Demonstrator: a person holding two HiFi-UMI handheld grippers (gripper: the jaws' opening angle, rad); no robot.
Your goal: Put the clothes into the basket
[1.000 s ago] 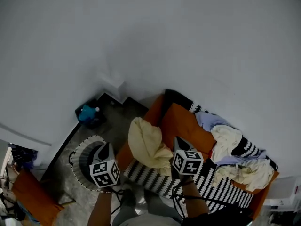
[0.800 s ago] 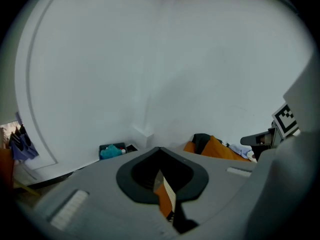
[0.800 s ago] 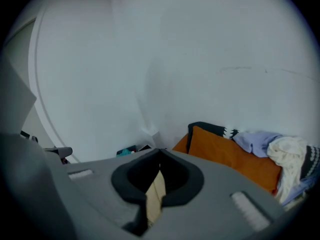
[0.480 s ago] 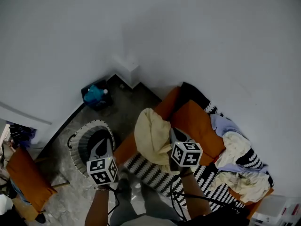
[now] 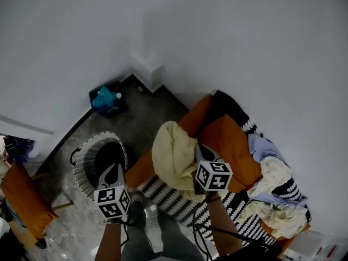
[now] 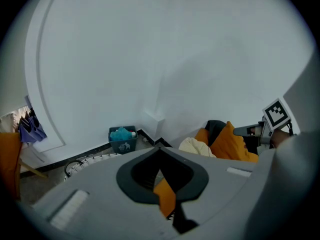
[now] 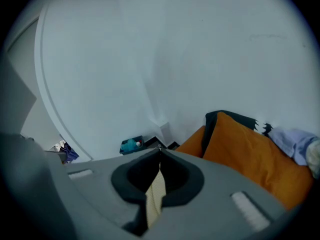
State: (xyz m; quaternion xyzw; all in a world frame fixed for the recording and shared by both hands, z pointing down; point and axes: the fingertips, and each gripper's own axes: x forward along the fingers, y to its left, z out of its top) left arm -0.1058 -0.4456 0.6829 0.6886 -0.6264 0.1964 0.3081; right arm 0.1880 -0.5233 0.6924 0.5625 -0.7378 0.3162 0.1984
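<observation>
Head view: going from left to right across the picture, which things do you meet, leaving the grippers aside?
orange chair → basket → cream garment → orange cushion → clothes pile

Striped sofa (image 5: pixel 174 200) carries an orange cushion (image 5: pixel 231 145) and, at its right end, piled clothes (image 5: pixel 274 181); the basket (image 5: pixel 76 166) stands on the floor (image 5: pixel 144 113)

White pictogram on blue bin (image 6: pixel 122 143); no legible text.
</observation>
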